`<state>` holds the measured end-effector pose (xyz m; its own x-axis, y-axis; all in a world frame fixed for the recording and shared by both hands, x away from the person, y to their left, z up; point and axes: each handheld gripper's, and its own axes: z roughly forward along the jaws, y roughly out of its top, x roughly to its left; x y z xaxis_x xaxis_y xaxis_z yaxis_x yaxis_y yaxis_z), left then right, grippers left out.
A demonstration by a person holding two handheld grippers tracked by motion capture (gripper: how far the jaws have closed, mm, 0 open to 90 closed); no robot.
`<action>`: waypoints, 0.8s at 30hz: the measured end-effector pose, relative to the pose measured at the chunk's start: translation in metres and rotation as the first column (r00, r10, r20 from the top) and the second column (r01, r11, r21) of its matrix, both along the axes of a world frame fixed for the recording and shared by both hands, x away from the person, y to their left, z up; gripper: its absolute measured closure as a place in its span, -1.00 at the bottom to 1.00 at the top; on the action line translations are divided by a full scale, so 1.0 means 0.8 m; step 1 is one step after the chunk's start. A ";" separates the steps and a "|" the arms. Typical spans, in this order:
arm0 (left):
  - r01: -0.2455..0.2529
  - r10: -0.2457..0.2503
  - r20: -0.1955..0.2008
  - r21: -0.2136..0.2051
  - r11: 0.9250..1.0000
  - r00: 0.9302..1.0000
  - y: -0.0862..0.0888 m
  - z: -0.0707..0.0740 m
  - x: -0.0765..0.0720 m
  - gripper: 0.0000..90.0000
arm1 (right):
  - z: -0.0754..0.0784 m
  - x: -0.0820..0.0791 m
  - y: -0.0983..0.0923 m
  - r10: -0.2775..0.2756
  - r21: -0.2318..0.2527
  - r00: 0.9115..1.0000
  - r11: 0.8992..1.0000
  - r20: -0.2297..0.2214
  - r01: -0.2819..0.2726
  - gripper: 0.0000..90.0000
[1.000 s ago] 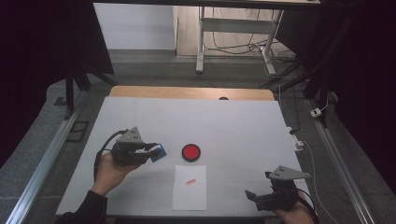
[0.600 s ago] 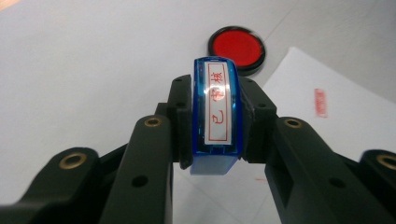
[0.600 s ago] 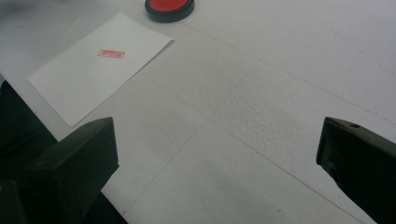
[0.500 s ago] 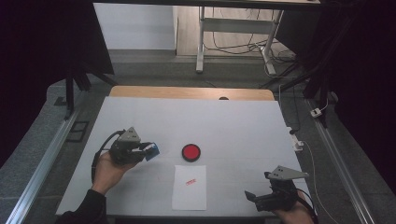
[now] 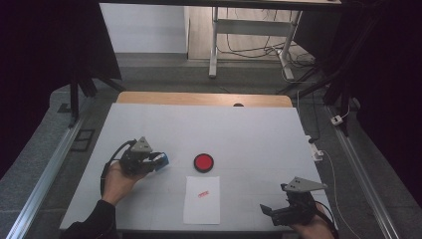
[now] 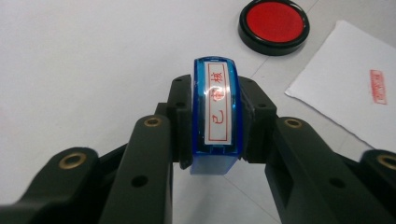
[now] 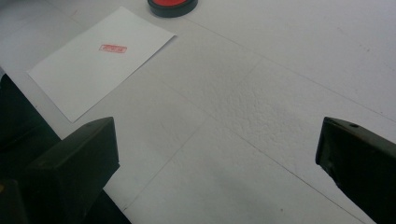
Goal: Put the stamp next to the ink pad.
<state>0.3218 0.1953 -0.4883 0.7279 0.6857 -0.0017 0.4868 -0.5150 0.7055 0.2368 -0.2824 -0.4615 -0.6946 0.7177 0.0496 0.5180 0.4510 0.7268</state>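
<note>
My left gripper (image 5: 158, 162) is shut on a blue stamp (image 6: 215, 112) whose clear top carries a red-lettered label; the stamp (image 5: 161, 160) shows at its tip in the high view, left of the round red ink pad (image 5: 203, 162). The ink pad (image 6: 273, 25) lies ahead to the right in the left gripper view. A white sheet of paper (image 5: 202, 199) with a red stamp mark (image 5: 201, 194) lies near the table's front edge. My right gripper (image 5: 271, 211) stands open at the front right, low over the table, with bare tabletop between its jaws; the paper (image 7: 100, 58) lies beyond it.
The white table (image 5: 249, 134) has a wooden strip along its far edge with a small dark knob (image 5: 238, 105). Metal rails run down both sides. A cable and a small white box (image 5: 337, 120) lie off the right edge.
My left hand has sunk a little toward the table with the stamp still held. The right gripper has not moved.
</note>
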 end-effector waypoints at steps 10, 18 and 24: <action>-0.010 0.010 -0.020 0.005 1.000 1.000 0.000 -0.012 0.009 0.54 | 0.000 0.000 0.001 0.001 -0.006 1.000 1.000 -0.003 -0.001 -1.00; -0.016 0.018 -0.054 0.045 0.999 0.998 -0.003 -0.023 0.014 0.52 | 0.000 0.000 0.001 0.004 -0.011 1.000 1.000 -0.004 -0.005 -1.00; -0.023 0.024 -0.026 0.022 0.999 0.999 -0.002 -0.017 0.012 0.30 | 0.000 0.000 0.001 0.004 -0.010 1.000 1.000 -0.004 -0.004 -1.00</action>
